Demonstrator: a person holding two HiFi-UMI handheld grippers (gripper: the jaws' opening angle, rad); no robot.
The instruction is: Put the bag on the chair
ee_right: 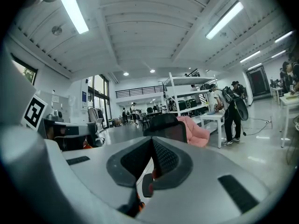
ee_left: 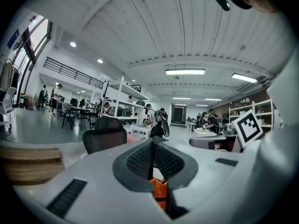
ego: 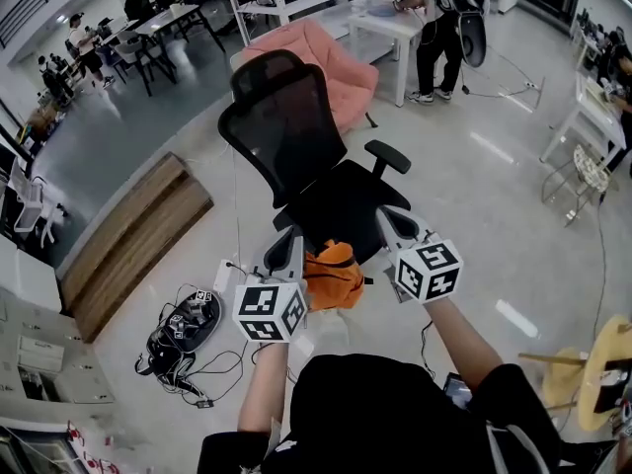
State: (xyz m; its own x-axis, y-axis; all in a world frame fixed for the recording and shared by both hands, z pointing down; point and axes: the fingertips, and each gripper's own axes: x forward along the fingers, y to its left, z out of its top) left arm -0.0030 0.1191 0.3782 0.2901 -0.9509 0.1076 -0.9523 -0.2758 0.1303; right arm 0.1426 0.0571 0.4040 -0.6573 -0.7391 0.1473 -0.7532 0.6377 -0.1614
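An orange bag (ego: 331,275) hangs between my two grippers, just in front of the seat of a black mesh office chair (ego: 296,136). My left gripper (ego: 293,237) is shut on the bag's left edge. In the left gripper view its jaws (ee_left: 152,146) are pressed together, and the orange fabric (ee_left: 159,192) shows right under them. My right gripper (ego: 386,215) is shut on the bag's right side. A dark and red bit of the bag (ee_right: 145,186) sits under its closed jaws (ee_right: 152,148). The chair's backrest (ee_right: 167,127) faces me and its seat is bare.
A pink beanbag (ego: 331,62) lies behind the chair. A low wooden platform (ego: 133,240) is at the left, and a black device with cables (ego: 188,329) lies on the floor near my left side. A person (ego: 434,28) stands by white tables. A wooden stool (ego: 592,373) is at the right.
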